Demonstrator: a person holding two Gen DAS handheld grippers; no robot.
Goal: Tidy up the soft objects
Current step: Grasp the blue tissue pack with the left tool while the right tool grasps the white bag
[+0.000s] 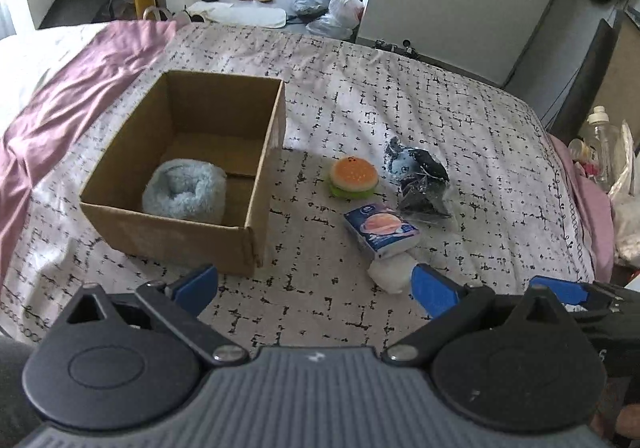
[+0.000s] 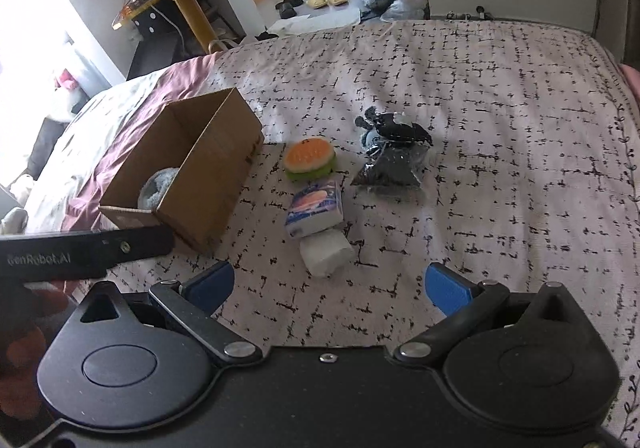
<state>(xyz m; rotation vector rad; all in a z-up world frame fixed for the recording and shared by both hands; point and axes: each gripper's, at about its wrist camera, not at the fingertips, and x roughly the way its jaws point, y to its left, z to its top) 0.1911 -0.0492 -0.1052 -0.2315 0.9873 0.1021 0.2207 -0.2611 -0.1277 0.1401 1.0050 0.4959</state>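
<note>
Blue fluffy item [image 1: 184, 192] in box [image 1: 256, 184], tools open

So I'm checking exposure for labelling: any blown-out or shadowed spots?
Right wrist view: window light washes out the left edge. Left wrist view: even light, the cardboard box casting a shadow toward the burger toy. Both bend straight lines.

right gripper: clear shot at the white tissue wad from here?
Probably yes. The right gripper has its jaws wide open and empty, and the crumpled white tissue wad lies just ahead on the patterned bedspread. Only the blue-and-white tissue pack touches its far side.
</note>
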